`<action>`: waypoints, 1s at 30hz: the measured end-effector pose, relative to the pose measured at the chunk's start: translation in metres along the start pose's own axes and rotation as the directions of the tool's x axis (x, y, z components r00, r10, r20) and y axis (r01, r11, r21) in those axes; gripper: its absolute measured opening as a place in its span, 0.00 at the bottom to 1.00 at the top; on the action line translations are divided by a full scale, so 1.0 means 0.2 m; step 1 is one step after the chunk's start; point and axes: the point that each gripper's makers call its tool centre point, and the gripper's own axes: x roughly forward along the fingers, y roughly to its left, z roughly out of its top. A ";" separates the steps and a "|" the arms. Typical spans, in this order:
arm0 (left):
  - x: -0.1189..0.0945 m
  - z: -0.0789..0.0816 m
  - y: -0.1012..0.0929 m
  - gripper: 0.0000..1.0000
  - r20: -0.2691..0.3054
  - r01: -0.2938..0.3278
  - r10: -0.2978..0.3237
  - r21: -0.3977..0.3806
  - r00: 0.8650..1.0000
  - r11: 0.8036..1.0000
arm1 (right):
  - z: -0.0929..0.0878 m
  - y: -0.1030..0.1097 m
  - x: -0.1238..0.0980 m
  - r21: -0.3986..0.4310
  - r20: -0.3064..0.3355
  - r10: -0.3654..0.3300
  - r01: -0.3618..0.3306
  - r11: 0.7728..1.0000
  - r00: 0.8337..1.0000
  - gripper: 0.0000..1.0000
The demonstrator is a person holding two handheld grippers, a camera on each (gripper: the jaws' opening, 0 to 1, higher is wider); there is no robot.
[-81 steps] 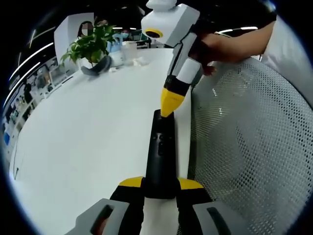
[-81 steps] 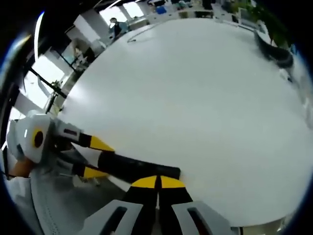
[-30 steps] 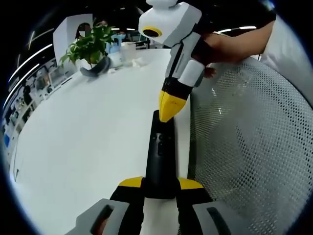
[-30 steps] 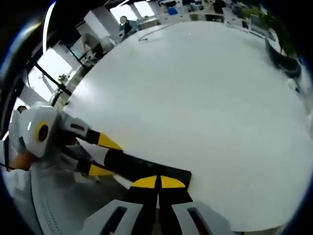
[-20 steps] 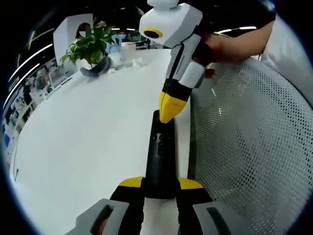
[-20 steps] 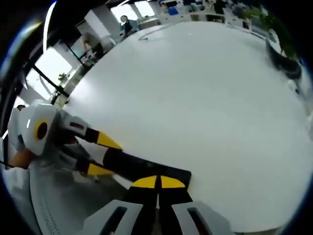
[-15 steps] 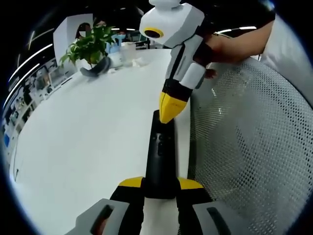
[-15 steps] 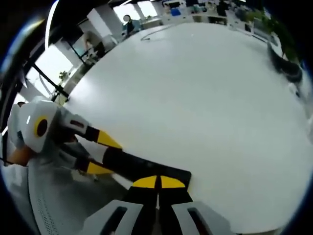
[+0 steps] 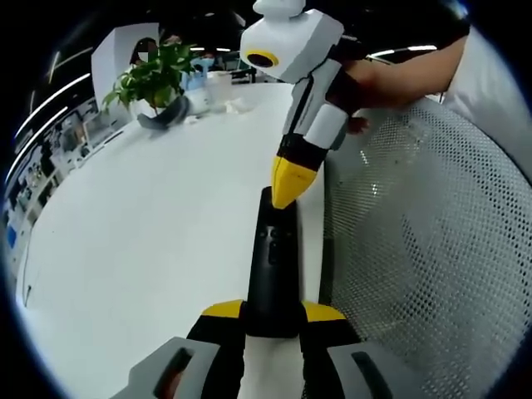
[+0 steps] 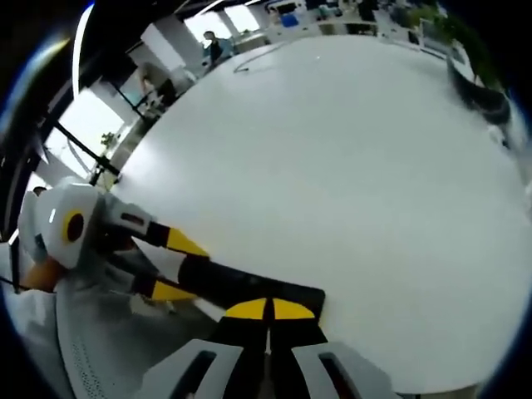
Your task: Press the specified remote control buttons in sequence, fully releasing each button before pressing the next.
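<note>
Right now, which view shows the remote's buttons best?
The left gripper view: the remote runs lengthwise with its buttons facing the camera. The right gripper view shows it only as a dark sideways bar, no buttons readable.

Open-plan office interior: large white bench [image 9: 150, 224], potted green plant [image 9: 154, 75] at its far end, mesh-backed office chair [image 9: 416, 249] alongside, rows of desks with monitors [image 10: 332, 12] and ceiling strip lights [image 10: 83, 33] beyond.

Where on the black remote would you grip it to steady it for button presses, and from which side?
Grip the remote by its near end, coming in lengthwise from the table edge, as the left gripper does. It is long and narrow, which leaves the buttons clear for the right gripper.
</note>
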 end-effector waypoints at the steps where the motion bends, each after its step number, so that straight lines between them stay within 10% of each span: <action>1: 0.00 0.00 0.00 0.24 0.000 -0.001 0.001 0.001 1.000 1.000 | 0.00 0.00 0.00 0.005 0.001 0.000 0.000 1.000 1.000 0.00; 30: 0.00 0.01 0.00 0.24 0.002 0.002 -0.002 0.008 1.000 1.000 | 0.06 -0.02 0.03 0.038 0.035 -0.034 0.033 0.999 0.999 0.00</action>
